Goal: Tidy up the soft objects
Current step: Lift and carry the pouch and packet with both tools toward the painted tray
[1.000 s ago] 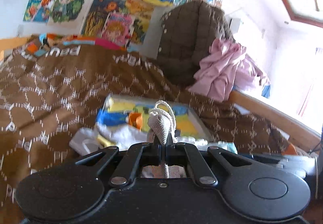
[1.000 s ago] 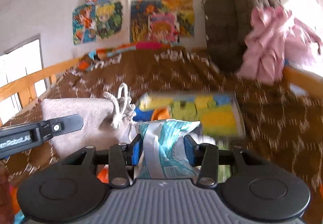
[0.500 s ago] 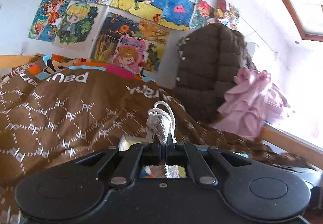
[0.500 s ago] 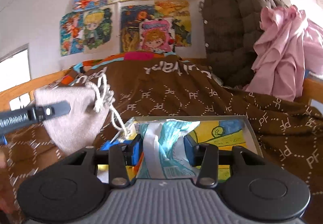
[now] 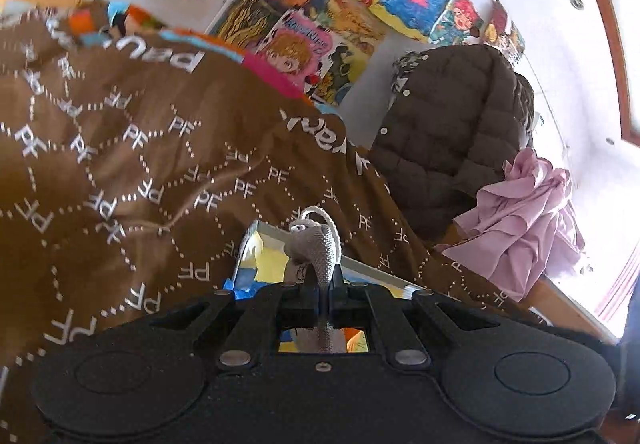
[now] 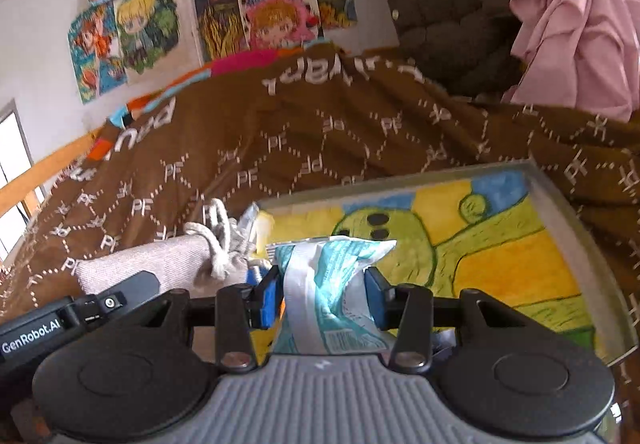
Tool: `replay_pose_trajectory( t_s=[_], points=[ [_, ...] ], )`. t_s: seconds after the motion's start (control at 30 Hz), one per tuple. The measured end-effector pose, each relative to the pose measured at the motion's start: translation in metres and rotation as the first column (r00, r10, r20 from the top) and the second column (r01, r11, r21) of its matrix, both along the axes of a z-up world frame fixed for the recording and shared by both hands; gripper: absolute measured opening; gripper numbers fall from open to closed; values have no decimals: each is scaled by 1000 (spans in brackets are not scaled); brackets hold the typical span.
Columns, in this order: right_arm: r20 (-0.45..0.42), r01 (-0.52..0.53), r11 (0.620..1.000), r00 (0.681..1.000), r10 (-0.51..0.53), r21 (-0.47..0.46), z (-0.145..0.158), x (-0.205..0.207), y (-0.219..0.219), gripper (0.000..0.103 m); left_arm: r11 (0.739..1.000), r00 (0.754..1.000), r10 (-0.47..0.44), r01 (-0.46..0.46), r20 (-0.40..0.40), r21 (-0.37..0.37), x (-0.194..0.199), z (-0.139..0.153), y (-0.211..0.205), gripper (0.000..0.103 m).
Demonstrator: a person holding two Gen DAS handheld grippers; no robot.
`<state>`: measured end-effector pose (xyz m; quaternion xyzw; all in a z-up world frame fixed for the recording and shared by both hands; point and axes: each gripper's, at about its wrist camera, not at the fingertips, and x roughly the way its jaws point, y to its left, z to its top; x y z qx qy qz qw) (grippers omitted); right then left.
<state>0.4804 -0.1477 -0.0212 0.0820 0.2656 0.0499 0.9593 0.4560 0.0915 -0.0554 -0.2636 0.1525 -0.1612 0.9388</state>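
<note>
While both soft things are off the bed and in a grip, the sorting looks only partly done, since neither has been set down in the tray [image 6: 576, 220] yet. The left hand-held gripper [image 5: 322, 284] has its fingers pressed together on the neck of a grey drawstring pouch [image 5: 316, 244], whose white cord loops up past the tips. The right hand-held gripper [image 6: 326, 294] is part spread, its blue pads pinching a white and teal tissue pack [image 6: 332, 284] from both sides. Judging by how things lie, what remains is to lower each thing into the tray and let go; whether more soft things wait elsewhere cannot be told.

From the right wrist, the tray shows almost whole on the brown bedspread [image 6: 280, 140], its floor painted yellow, green and blue, with the tissue pack held just above its near left part. That view also shows the pouch's full body to the left, hanging from the other gripper at the tray's left edge. From the left wrist, only a far corner of the tray peeps out behind the pouch's neck, and the tissue pack is out of sight. Instead it takes in a brown quilted jacket [image 5: 452, 116] and a pink garment [image 5: 520, 220] at the far right.
</note>
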Motion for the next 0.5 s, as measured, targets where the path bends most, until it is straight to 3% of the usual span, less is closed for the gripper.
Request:
replay_pose_trajectory(
  t_s=[0.13,0.3,0.5],
  points=[
    [-30,14,1000,999,-14,-12,-6,2,4,48,998,994,-18,13,-105,-57,15,-12,6,4],
    [-60,20,1000,998,-21,-15,-10,2,2,50,1000,979,-15,9,-205,-27,26,-20,6,7],
    [-63,18,1000,998,-18,2,-9,0,-1,56,1000,972,-4,4,-237,-2,28,-22,5,17]
  ],
)
